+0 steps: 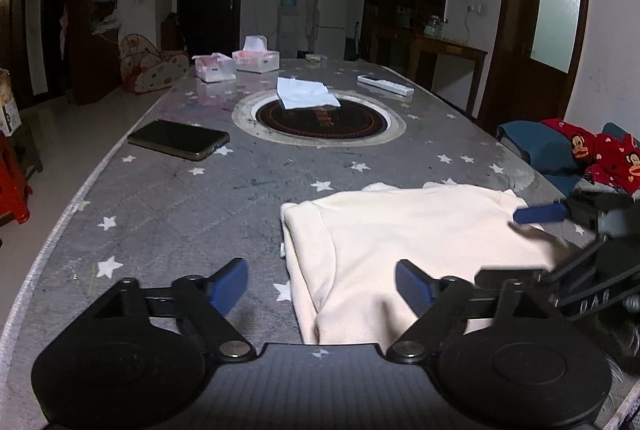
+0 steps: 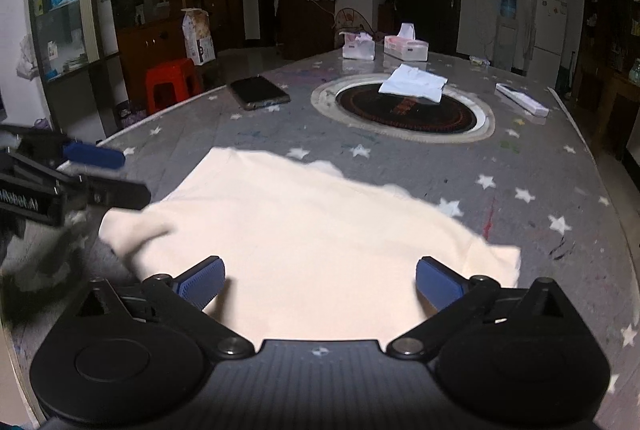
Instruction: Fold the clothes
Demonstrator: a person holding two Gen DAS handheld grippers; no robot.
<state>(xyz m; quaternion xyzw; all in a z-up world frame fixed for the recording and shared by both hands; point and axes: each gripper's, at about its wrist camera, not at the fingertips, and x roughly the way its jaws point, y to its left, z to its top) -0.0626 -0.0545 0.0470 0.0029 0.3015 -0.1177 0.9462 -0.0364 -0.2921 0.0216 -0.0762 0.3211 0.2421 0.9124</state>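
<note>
Dim room light is falling across a long table [image 1: 168, 214] covered in a grey cloth with white stars, and you are leaning both grippers over its near end. Your left gripper [image 1: 320, 286] is standing wide, its blue pads gripping nothing; the cream garment [image 1: 400, 230] is lying flat on the cloth, its left edge running between those pads and the bulk spreading toward 2 o'clock. Your right gripper [image 2: 320, 284] is also spread wide and holding nothing, with the same cream garment [image 2: 312, 230] lying under and beyond it, filling the view from 9 to 3 o'clock.

From the left wrist view, a dark phone [image 1: 179, 139] is resting at 10 o'clock, a round dark inset [image 1: 320, 118] is sitting at 12 o'clock with a folded white cloth [image 1: 304, 93] partly over its far rim, and two tissue boxes [image 1: 236, 64] are standing farther off. A red patterned garment [image 1: 604, 154] is lying at 3 o'clock off the table's right edge.
</note>
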